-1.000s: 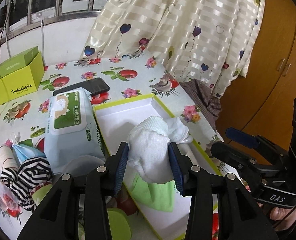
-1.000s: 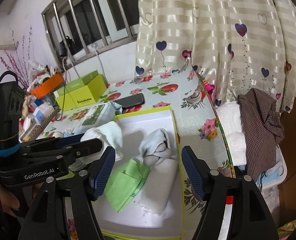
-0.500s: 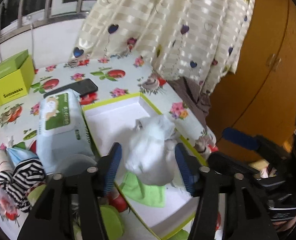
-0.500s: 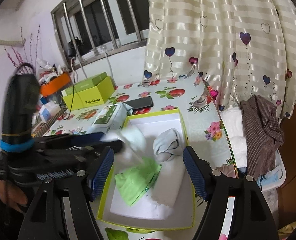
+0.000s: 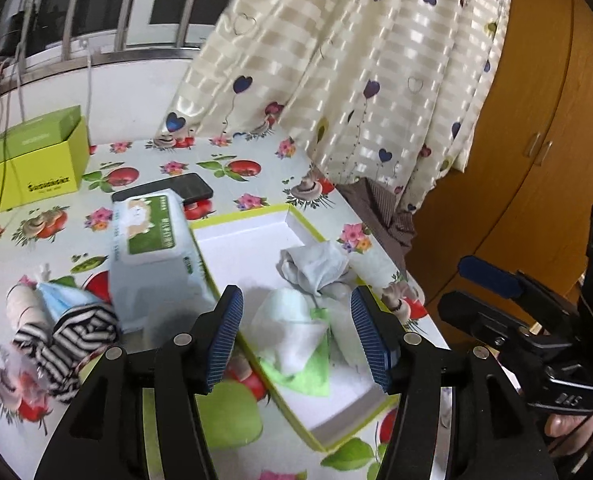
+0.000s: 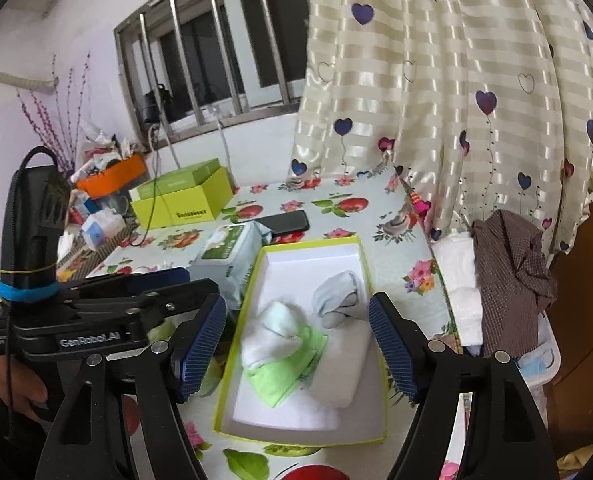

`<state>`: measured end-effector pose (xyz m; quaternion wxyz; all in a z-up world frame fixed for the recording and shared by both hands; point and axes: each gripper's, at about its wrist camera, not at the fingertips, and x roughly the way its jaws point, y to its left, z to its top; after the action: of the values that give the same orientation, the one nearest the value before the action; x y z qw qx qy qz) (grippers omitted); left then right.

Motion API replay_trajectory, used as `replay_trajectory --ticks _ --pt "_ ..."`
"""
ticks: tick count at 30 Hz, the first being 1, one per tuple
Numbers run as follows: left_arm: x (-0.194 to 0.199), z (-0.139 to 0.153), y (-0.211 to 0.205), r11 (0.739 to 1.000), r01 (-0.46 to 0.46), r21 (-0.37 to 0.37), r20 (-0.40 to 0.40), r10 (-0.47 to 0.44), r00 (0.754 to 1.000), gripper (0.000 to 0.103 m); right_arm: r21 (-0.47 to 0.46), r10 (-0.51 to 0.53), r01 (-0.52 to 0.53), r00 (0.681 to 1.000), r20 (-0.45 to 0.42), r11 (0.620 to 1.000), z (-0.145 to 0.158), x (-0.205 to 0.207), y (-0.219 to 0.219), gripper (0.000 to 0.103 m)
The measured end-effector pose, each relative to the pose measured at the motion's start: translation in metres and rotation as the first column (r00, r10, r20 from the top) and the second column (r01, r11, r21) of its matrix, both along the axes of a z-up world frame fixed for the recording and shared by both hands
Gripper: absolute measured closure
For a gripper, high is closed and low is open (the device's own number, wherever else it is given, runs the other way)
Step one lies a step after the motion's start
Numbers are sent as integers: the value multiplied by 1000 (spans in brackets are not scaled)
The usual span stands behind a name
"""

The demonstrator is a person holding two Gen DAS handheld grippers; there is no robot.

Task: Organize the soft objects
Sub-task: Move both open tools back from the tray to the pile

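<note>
A white box with a lime rim (image 5: 296, 216) (image 6: 308, 243) lies on the flowered table. In it lie a white rolled cloth (image 5: 292, 320) (image 6: 270, 330), a green cloth (image 5: 314, 376) (image 6: 286, 372), a grey knotted sock (image 5: 316, 266) (image 6: 338, 296) and a white towel (image 6: 336, 372). My left gripper (image 5: 296, 338) is open and empty above the box. My right gripper (image 6: 296, 350) is open and empty, also above the box. A striped sock (image 5: 62, 342) and a blue cloth (image 5: 62, 300) lie left of the box.
A wet-wipes pack (image 5: 150, 248) (image 6: 226, 256) sits against the box's left side, a black phone (image 5: 176, 190) behind it. A lime carton (image 5: 28, 160) stands at the back left. A curtain (image 5: 356, 60) hangs behind. A brown shirt (image 6: 512, 276) lies beyond the table's right edge.
My left gripper opened and let the white rolled cloth drop into the box onto the green cloth, then drew back and up. The right gripper stayed open.
</note>
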<state>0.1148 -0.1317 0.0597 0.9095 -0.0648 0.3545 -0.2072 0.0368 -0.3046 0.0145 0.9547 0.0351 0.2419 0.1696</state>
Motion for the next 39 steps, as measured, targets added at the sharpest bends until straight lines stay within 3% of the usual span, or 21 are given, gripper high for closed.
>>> replay_trajectory --ticks 9,18,27,39 --pt "-47 -7 48 997 -74 -9 30 74 997 45 -25 110 -110 994 -2 994 -11 -23 41 28" --pt "-78 -29 107 982 -186 -17 -6 186 983 46 -85 220 -219 975 7 972 -19 -46 82 28" --pt "-76 -50 127 972 -233 -10 -56 233 971 46 -105 256 -253 967 16 962 -20 -47 94 28" --pt "-41 -78 113 962 -272 23 -153 273 950 46 -105 283 -283 959 -21 953 -31 -29 95 28"
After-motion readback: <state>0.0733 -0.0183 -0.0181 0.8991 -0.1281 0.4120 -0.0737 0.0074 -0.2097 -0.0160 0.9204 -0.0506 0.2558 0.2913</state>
